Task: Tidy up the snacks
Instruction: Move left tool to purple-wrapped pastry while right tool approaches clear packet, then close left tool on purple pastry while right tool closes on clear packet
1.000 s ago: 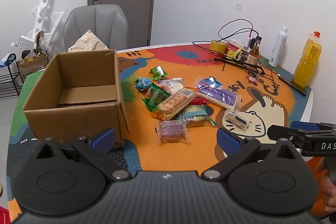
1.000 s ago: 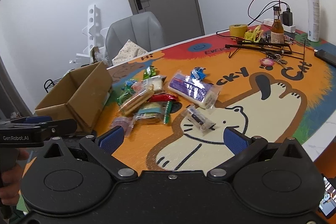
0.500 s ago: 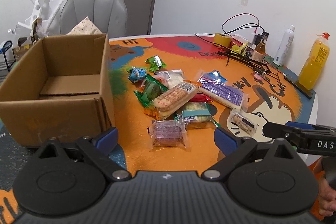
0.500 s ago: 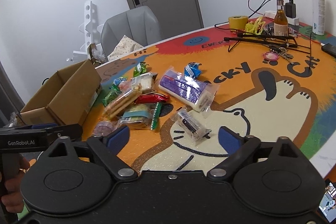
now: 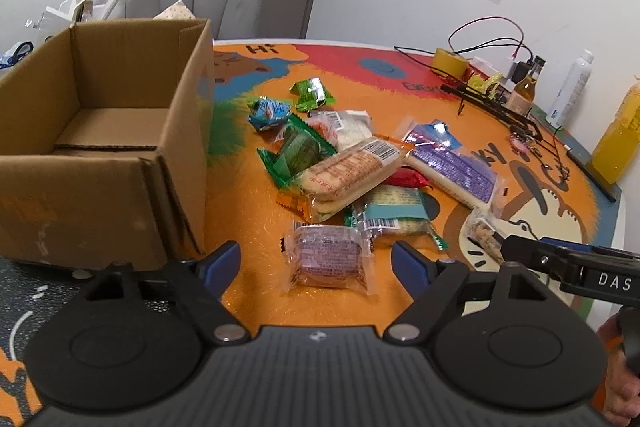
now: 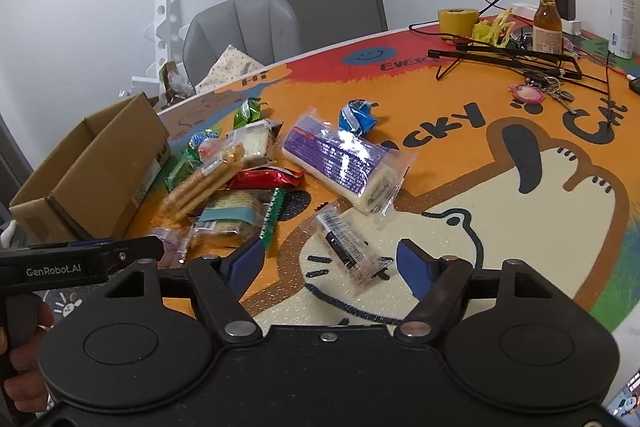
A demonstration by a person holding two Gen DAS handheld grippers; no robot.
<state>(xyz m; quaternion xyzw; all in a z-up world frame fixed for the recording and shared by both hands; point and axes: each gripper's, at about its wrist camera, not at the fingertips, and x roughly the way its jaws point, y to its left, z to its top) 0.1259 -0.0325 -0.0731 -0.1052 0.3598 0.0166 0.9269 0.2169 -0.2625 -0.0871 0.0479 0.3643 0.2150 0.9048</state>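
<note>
While both grippers' jaws are closing with nothing pinched yet, the left gripper (image 5: 316,261) frames a purple snack pack (image 5: 328,259) lying flat beside the cardboard box (image 5: 100,147), and the right gripper (image 6: 331,263) frames a dark bar (image 6: 347,247) lying diagonally, snack pile (image 6: 224,183) crowding left.

Both grippers tilt downward. The left gripper (image 5: 316,261) has its jaws closing, pads not touching anything. Same deal with the right gripper (image 6: 331,259), jaws closing and not pressing on anything.

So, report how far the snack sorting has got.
Done: nothing; the cardboard box looks empty. In hand: the left tool is closing around the purple cake packet, and the right tool around the small dark bar; neither is gripped yet. Left: the whole snack pile on the mat.
</note>
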